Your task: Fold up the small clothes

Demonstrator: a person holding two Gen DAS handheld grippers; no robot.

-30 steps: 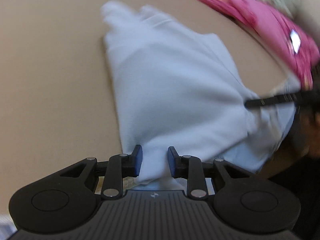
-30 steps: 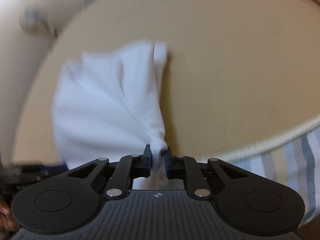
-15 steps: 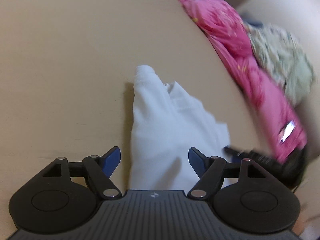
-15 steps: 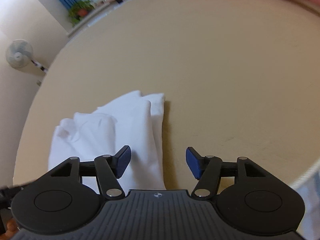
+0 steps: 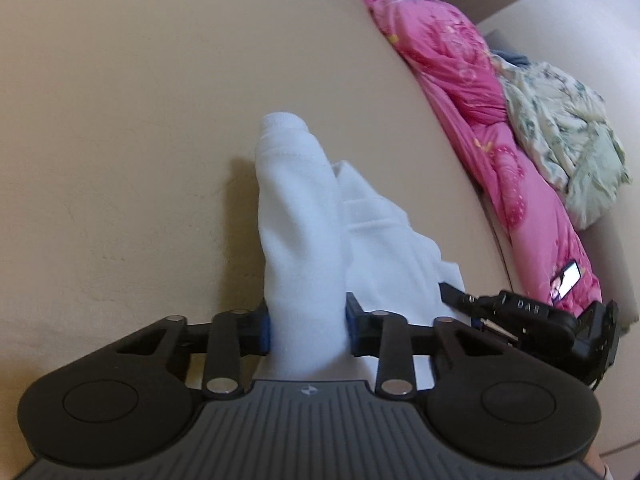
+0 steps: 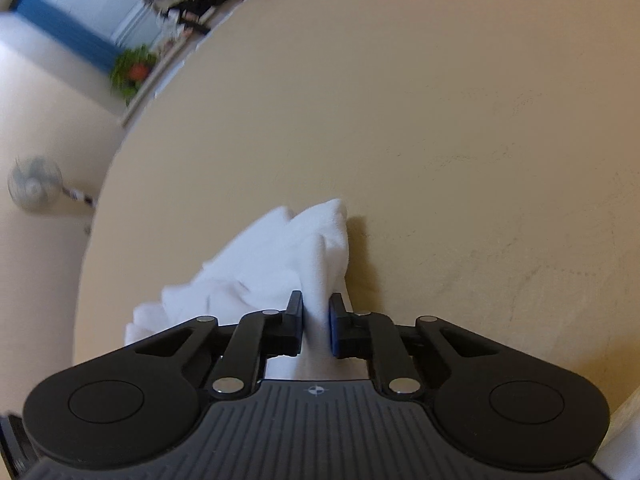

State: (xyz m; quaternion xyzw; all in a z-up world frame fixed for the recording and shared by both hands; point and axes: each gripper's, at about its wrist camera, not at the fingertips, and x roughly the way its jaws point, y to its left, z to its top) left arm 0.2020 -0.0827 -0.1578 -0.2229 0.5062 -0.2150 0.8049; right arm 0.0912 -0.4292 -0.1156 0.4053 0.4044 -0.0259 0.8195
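A small white garment [image 5: 300, 208] lies bunched in long folds on the beige surface [image 5: 120, 120]. My left gripper [image 5: 307, 312] has a thick upright fold of it between its jaws, which are closing, and both pads press the cloth. The right gripper's black body [image 5: 520, 312] shows at the garment's right edge in the left wrist view. In the right wrist view the white garment [image 6: 280, 256] rises in a peak, and my right gripper [image 6: 316, 312] pinches a thin fold of it as its jaws close. The cloth under both gripper bodies is hidden.
A pink quilt [image 5: 460, 80] runs along the far right edge of the surface, with a pale floral cloth [image 5: 560, 132] and a lit phone [image 5: 566, 284] on it. A fan [image 6: 34, 184] and a plant [image 6: 130, 68] lie beyond the left edge.
A second ago both grippers gripped the spread garment. Half a second ago both stood wide open over it. Now both have closed on new folds, and the cloth is bunched narrower.
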